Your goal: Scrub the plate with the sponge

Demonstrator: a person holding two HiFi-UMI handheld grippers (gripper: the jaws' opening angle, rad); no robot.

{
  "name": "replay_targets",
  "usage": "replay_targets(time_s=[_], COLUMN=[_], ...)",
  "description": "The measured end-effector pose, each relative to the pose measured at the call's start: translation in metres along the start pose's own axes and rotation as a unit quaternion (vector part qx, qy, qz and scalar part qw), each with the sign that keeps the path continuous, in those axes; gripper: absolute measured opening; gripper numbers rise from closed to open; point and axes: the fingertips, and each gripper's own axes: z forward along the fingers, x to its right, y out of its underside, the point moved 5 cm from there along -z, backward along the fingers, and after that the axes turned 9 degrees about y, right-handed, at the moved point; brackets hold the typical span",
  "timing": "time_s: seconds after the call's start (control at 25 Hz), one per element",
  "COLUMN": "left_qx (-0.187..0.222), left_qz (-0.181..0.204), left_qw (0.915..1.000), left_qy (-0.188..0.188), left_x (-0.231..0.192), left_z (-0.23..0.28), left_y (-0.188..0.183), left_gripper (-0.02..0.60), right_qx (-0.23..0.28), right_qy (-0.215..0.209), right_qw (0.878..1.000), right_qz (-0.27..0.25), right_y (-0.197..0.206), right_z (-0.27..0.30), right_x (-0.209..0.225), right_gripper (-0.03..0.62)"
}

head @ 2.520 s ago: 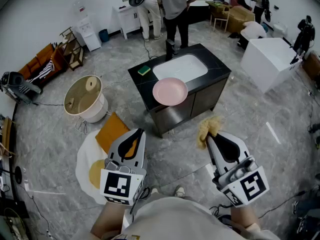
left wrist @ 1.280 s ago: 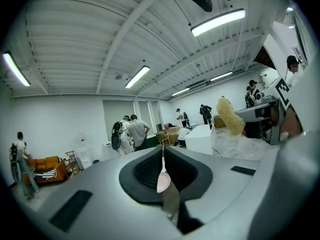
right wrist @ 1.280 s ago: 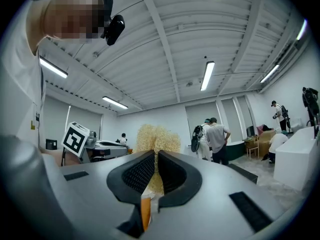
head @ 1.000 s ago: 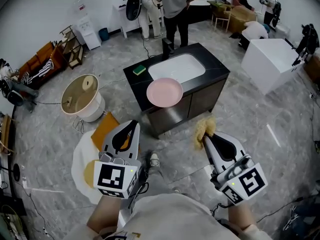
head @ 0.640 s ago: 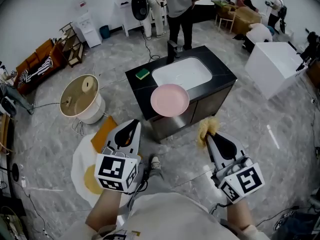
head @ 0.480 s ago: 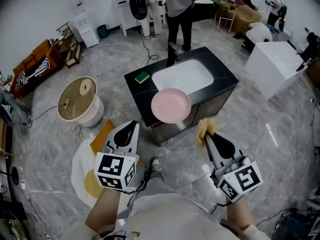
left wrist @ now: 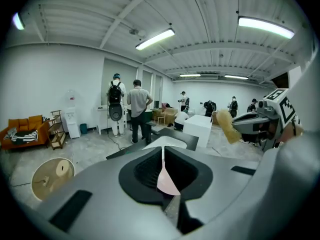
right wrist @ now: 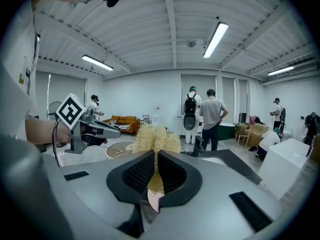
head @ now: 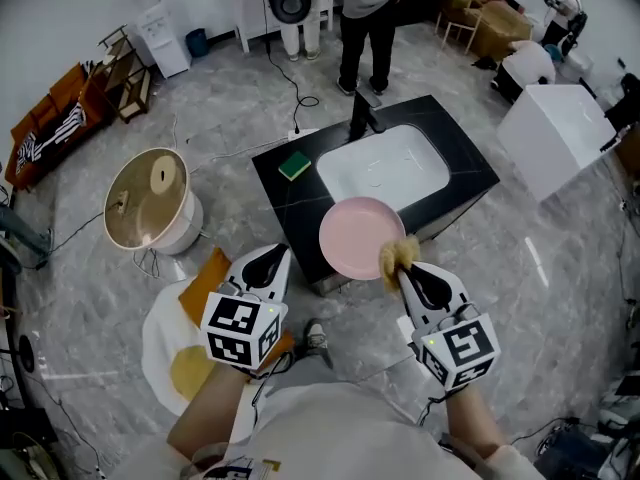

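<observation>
A pink plate [head: 352, 234] lies on the front corner of the black counter [head: 285, 200]; it shows pink through the jaw gap in the left gripper view [left wrist: 167, 182] and the right gripper view [right wrist: 152, 200]. My right gripper [head: 401, 269] is shut on a yellow fibrous sponge [head: 397, 254], whose tuft [right wrist: 156, 137] sticks out past the jaws and overlaps the plate's near right rim in the head view. My left gripper [head: 271, 257] hovers left of the plate, apart from it, jaws shut on nothing [left wrist: 162, 150]. It sees the yellow sponge [left wrist: 227, 126] to its right.
A white sink [head: 385, 171] with a dark faucet [head: 361, 118] fills the counter's middle, and a green sponge [head: 294, 165] lies at its left. A round beige tub [head: 148, 200] and a yellow cloth [head: 203, 286] are on the floor to the left. People [head: 368, 13] stand behind the counter.
Both grippers have moved forward and lower toward the counter. The yellow sponge, earlier well short of the plate, now reaches its near right rim. The jaws have not changed.
</observation>
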Motion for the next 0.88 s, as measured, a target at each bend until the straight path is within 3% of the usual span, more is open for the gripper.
replay_targets(time_s=[0.32, 0.48, 0.72, 0.88], left_qx=[-0.046, -0.076, -0.112, -0.129], left_qz=[-0.025, -0.053, -0.073, -0.11], left_qw=[0.9983, 0.9934, 0.9869, 0.981], left_qy=[0.027, 0.067, 0.091, 0.095], left_x=[-0.063, -0.075, -0.079, -0.08], left_z=[0.051, 0.071, 0.093, 0.107], left_y=[0.021, 0.038, 0.063, 0.084], left_gripper=[0.034, 0.132, 0.143, 0.155], right_qx=[-0.069, -0.091, -0.124, -0.147], right_qy=[-0.012, -0.011, -0.008, -0.027], right_qw=[0.997, 0.995, 0.992, 0.988], right_qz=[0.035, 0.036, 0.023, 0.026], right_y=[0.019, 0.032, 0.056, 0.075], right_z=[0.089, 0.113, 0.134, 0.149], right_x=[-0.006, -0.008, -0.007, -0.004], right_gripper=[0.046, 0.046, 0.046, 0.046])
